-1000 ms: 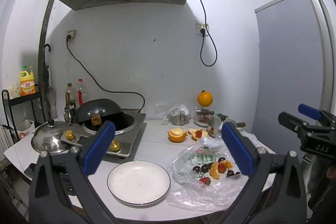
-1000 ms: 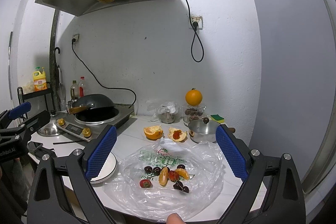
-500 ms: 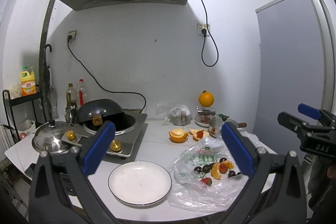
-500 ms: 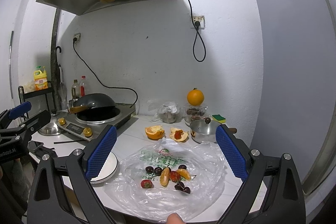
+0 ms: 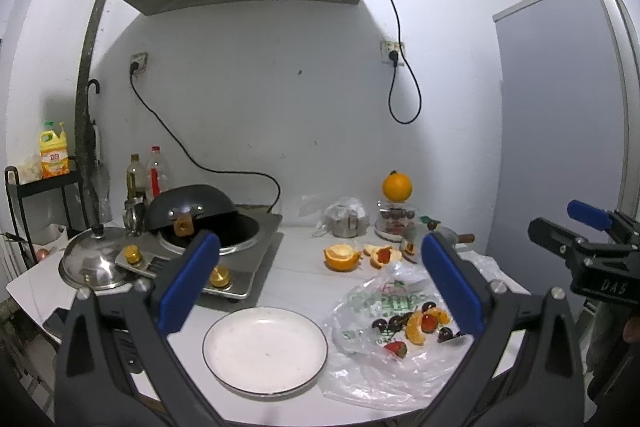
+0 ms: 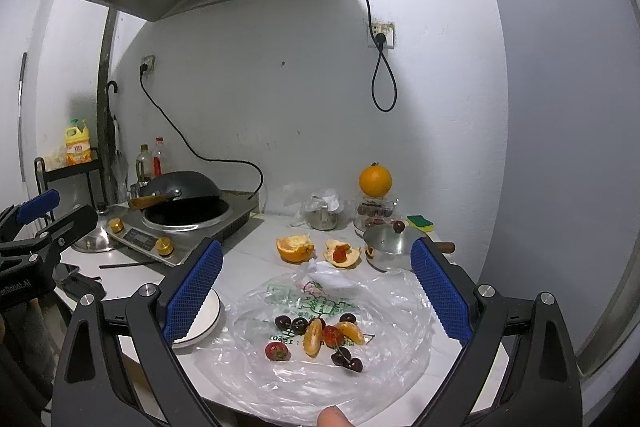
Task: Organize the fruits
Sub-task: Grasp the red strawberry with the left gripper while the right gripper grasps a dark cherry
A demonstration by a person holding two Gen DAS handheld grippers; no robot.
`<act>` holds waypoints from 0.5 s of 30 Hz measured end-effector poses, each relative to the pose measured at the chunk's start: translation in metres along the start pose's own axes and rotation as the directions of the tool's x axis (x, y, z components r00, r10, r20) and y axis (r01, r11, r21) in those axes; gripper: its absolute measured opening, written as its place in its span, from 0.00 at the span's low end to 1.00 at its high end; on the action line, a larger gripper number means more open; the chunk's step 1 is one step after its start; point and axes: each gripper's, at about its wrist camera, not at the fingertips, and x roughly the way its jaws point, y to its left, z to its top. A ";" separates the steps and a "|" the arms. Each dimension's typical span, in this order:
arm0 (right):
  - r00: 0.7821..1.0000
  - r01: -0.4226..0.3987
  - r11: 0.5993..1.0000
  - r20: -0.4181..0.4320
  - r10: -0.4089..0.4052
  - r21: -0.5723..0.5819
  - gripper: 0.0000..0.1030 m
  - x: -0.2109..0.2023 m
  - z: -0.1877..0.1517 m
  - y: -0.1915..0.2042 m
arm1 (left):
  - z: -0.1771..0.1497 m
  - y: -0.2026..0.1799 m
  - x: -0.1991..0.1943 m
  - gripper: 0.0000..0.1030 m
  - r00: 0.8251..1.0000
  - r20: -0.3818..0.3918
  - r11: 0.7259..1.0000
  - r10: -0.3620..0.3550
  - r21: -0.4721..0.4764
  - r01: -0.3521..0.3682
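Presently both the left gripper [image 5: 316, 283] and right gripper [image 6: 316, 291] hover wide open and empty; loose cherries [image 6: 347, 361] may roll off the slippery plastic bag [image 6: 384, 291] when picked.

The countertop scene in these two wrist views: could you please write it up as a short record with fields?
left gripper: open, holding nothing, raised above the counter
right gripper: open, holding nothing, raised above the bag
white plate: bare, on the counter left of the bag
plastic bag: spread flat, carrying the loose fruit
fruit on bag: strawberry, orange segments, dark cherries
whole orange: atop a clear container at the back wall
peeled orange halves: on the counter behind the bag
small steel pot: right of the halves
wok: tilted on the cooker
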 end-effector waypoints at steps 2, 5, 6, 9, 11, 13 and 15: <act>1.000 0.001 1.000 -0.007 -0.001 -0.001 0.94 0.005 -0.003 -0.004 | -0.003 -0.002 0.007 0.99 1.000 -0.018 1.000 -0.001 0.006 0.002; 1.000 -0.004 1.000 -0.017 0.004 -0.002 0.94 0.011 -0.008 -0.014 | -0.007 -0.009 0.017 0.99 0.999 -0.040 1.000 -0.001 0.017 0.002; 1.000 -0.004 1.000 -0.023 0.004 0.001 0.94 0.014 -0.011 -0.019 | -0.009 -0.012 0.020 0.99 0.999 -0.047 1.000 -0.001 0.021 0.002; 0.998 -0.001 1.000 -0.058 0.003 0.025 0.94 0.024 -0.018 -0.034 | -0.015 -0.021 0.033 0.99 0.997 -0.079 0.999 -0.002 0.033 0.005; 0.997 -0.001 1.000 -0.076 0.004 0.029 0.94 0.029 -0.022 -0.041 | -0.019 -0.027 0.042 0.99 0.995 -0.097 0.999 -0.002 0.043 0.006; 0.996 -0.010 1.000 -0.090 0.012 0.021 0.94 0.035 -0.027 -0.046 | -0.023 -0.033 0.049 0.99 0.994 -0.112 0.999 0.001 0.054 0.005; 0.995 -0.016 1.000 -0.100 0.017 0.010 0.94 0.039 -0.032 -0.048 | -0.028 -0.040 0.057 0.99 0.992 -0.129 0.998 -0.001 0.068 0.010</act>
